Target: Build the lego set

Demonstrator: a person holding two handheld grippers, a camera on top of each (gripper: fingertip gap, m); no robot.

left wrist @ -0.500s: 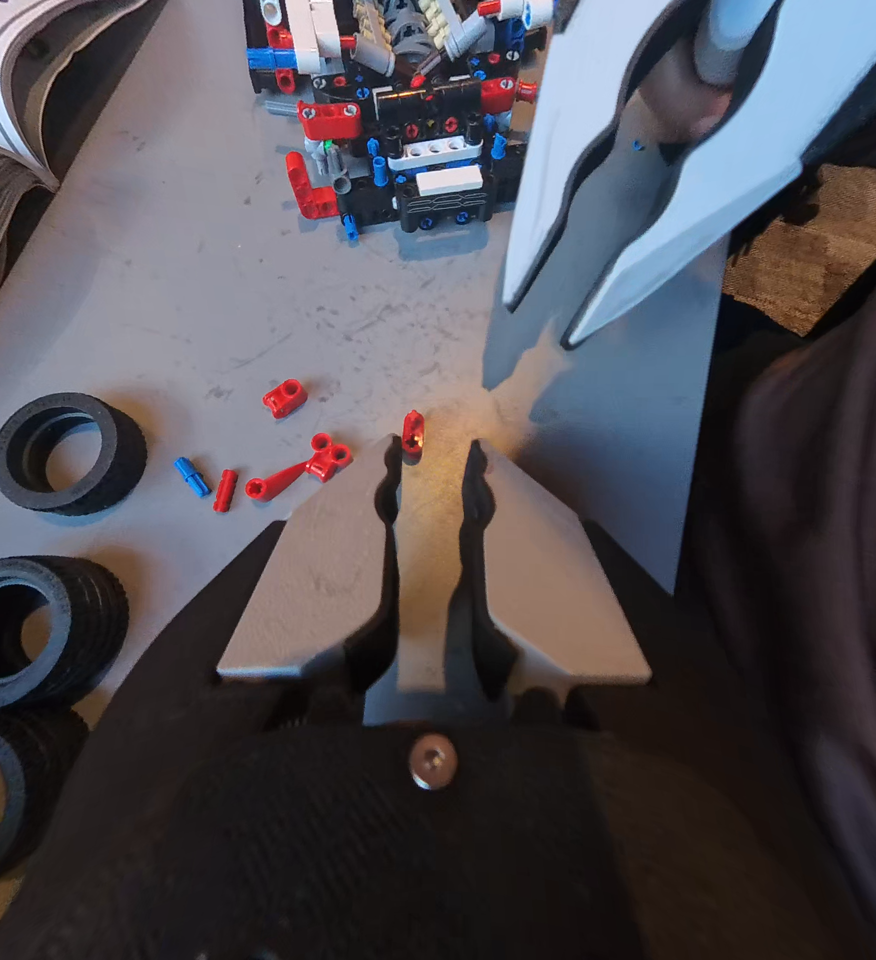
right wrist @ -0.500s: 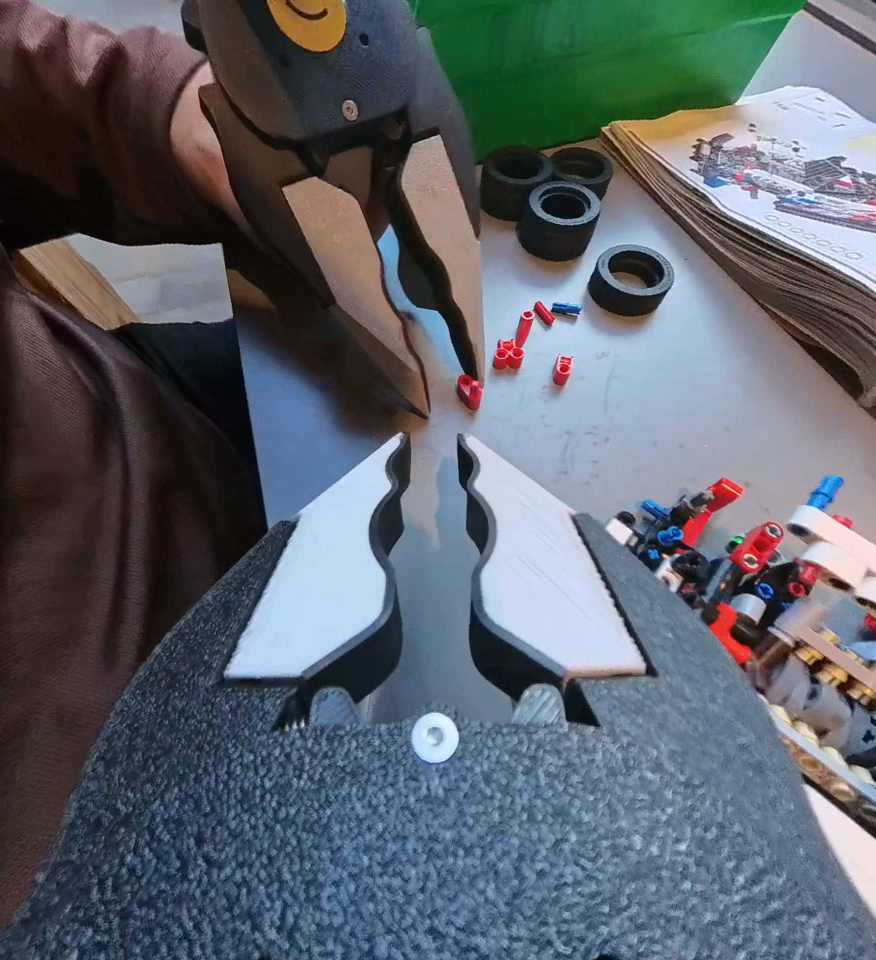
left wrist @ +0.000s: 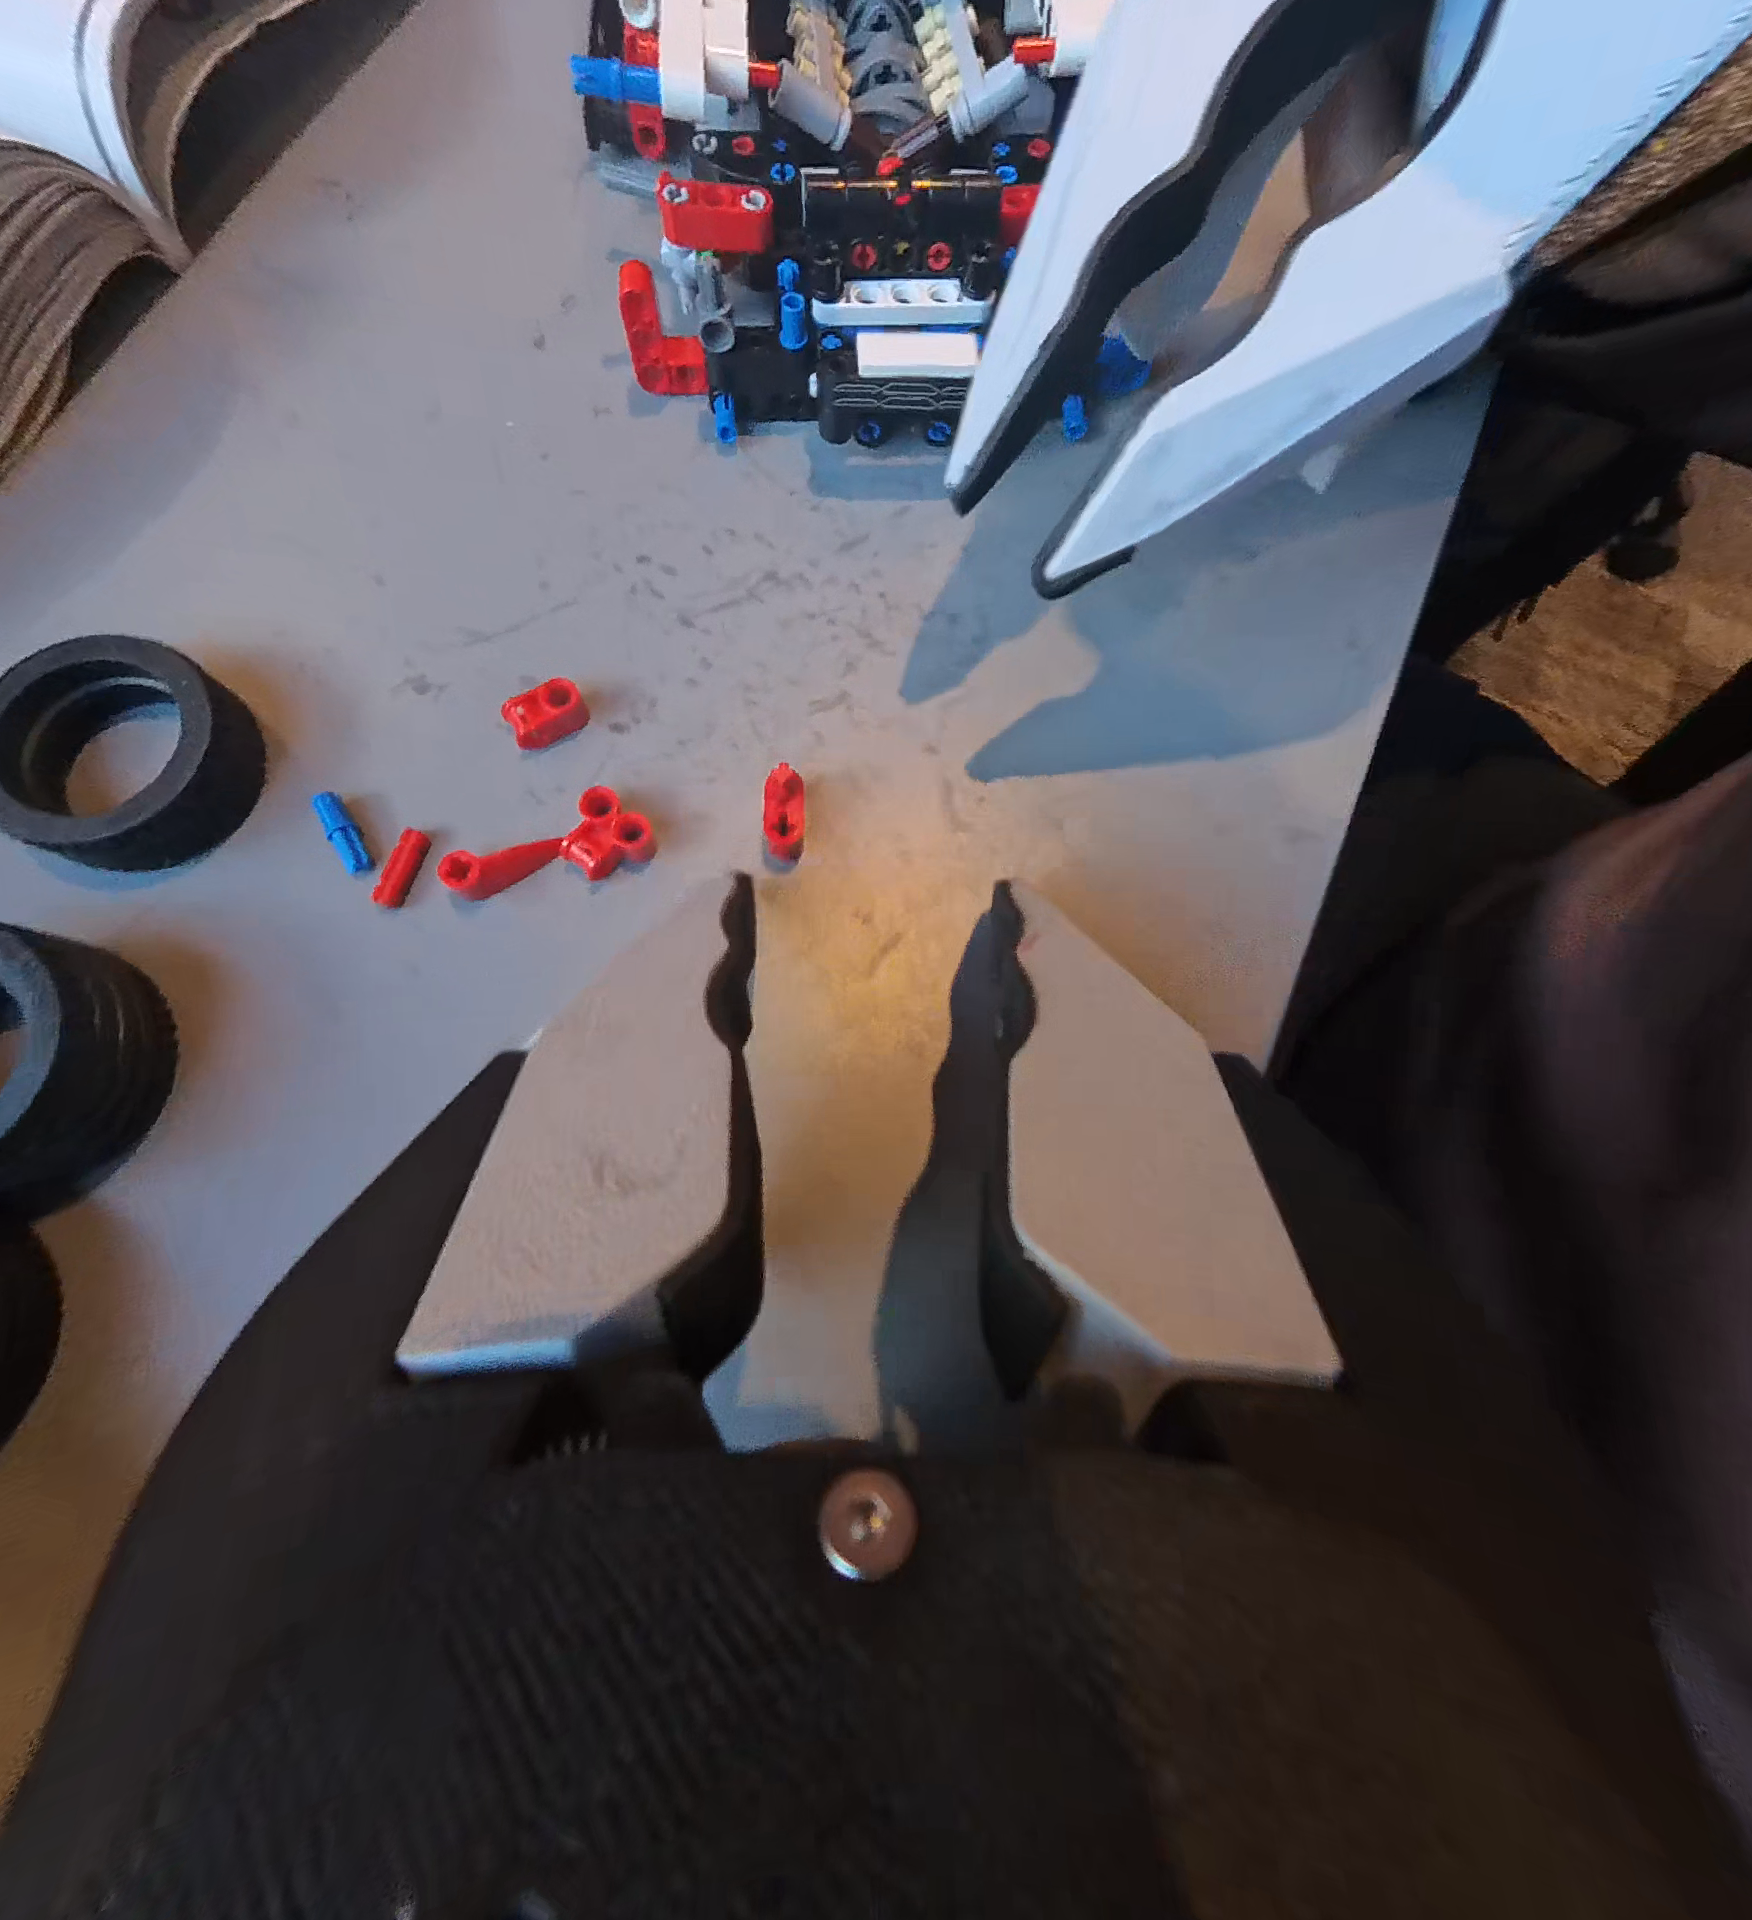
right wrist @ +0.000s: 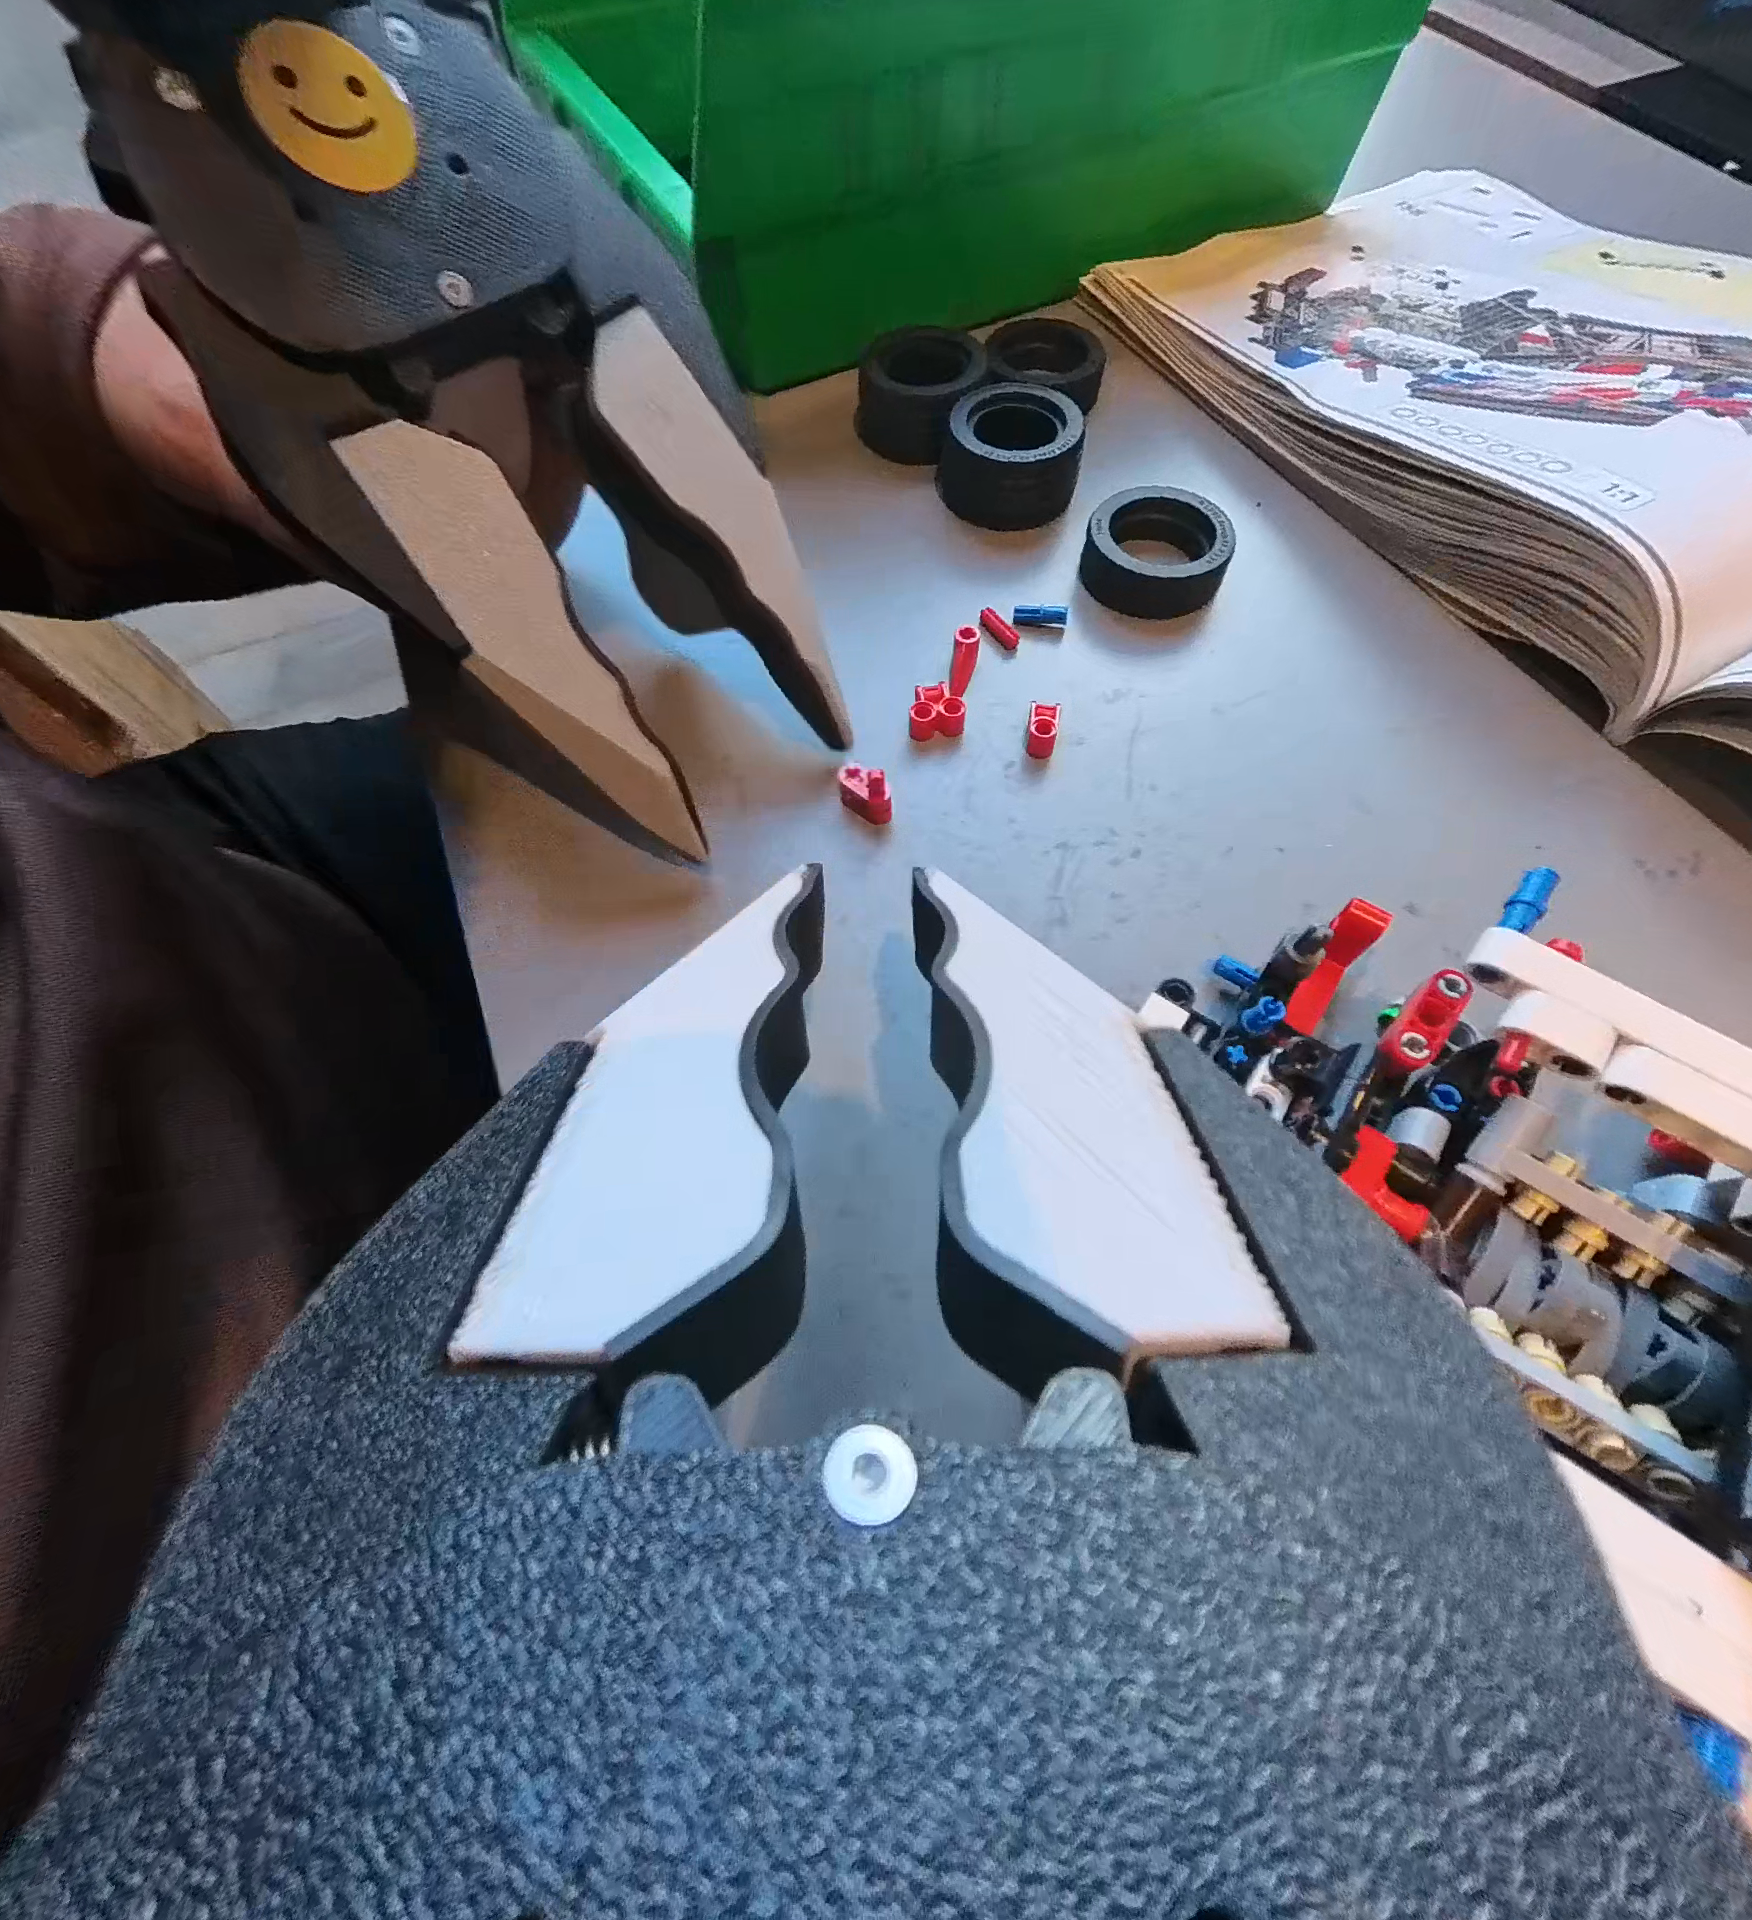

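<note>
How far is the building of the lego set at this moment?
Done: a dense partly built model stands on the table. In hand: nothing; the left gripper is open near a small red connector, and the right gripper is open and empty. Left: loose red pieces, a blue pin and four tyres remain unattached.

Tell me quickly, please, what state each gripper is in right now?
Left gripper: open, holding nothing, tips near the small red piece.
Right gripper: open, holding nothing.
</note>
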